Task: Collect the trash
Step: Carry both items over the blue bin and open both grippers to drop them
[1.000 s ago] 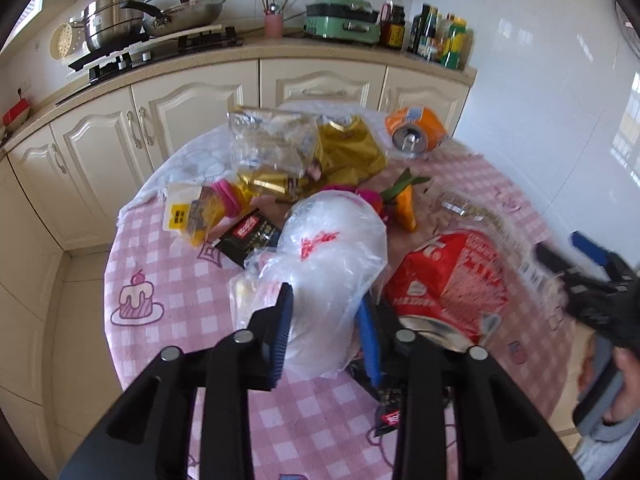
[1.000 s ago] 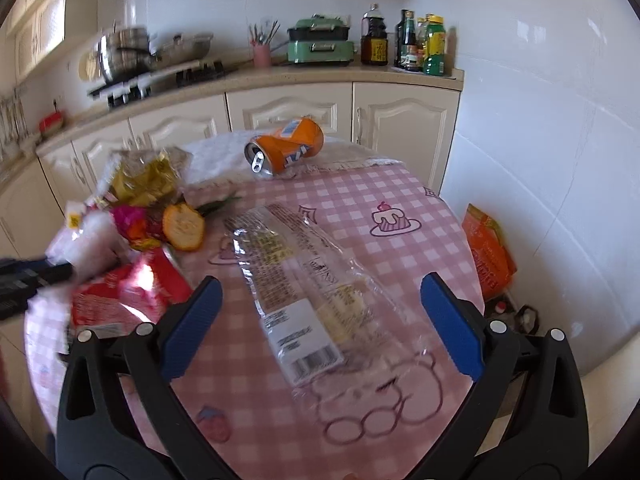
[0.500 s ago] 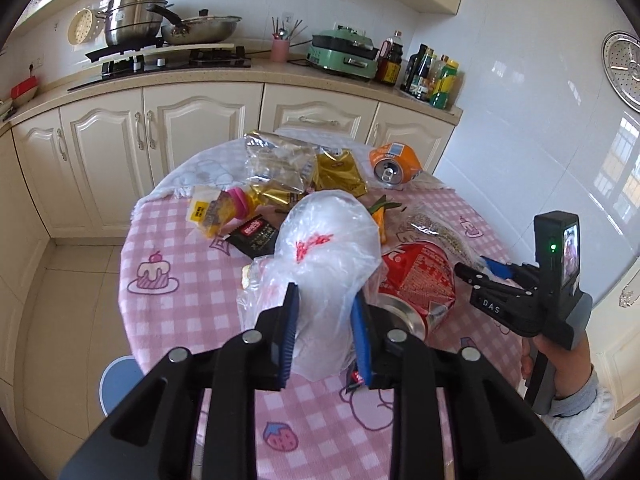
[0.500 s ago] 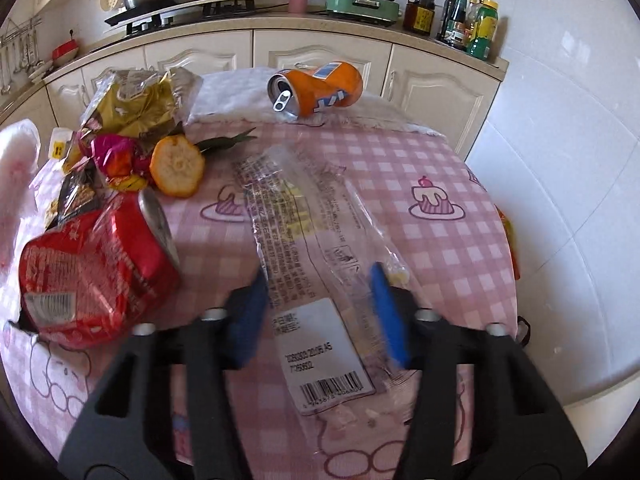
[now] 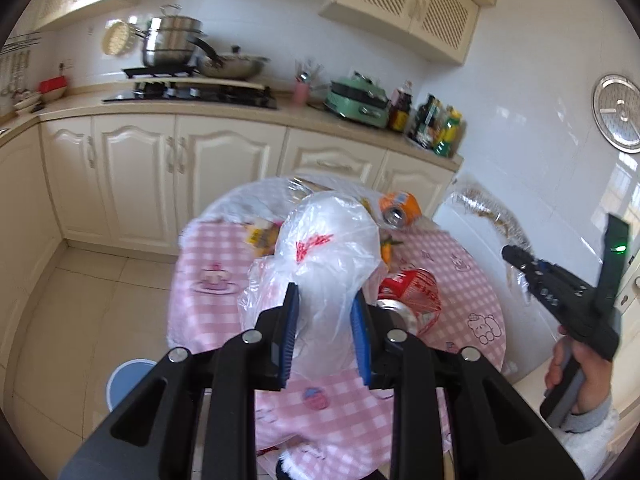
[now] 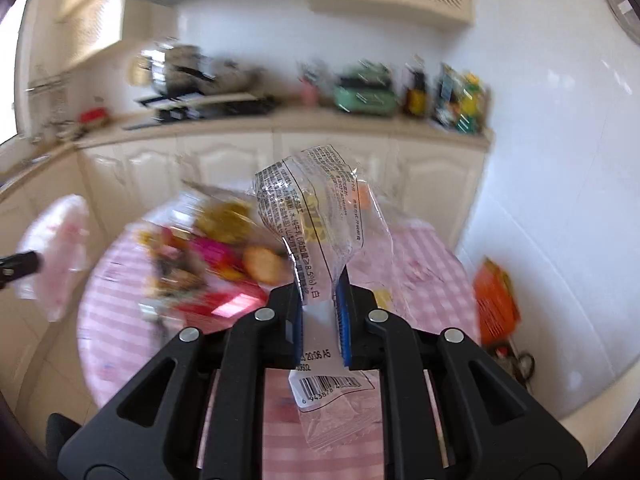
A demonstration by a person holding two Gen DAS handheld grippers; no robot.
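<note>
The left wrist camera sits just behind the left claw (image 5: 325, 334), raised above the near edge of the round tabletop (image 5: 472, 288) and looking down across it toward the cabinets (image 5: 132, 168). The right wrist camera looks along the right claw (image 6: 320, 312) from the tabletop's right side, very close to it, blurred. Both share the tabletop, the stove pots (image 5: 172, 46), the green appliance (image 6: 362, 92), and each shows the other claw.

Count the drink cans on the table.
2. An orange can lies on its side at the table's far edge, its open end facing the camera. A crushed red can lies nearer, just right of the left gripper. The white plastic bag may hide more.
</note>
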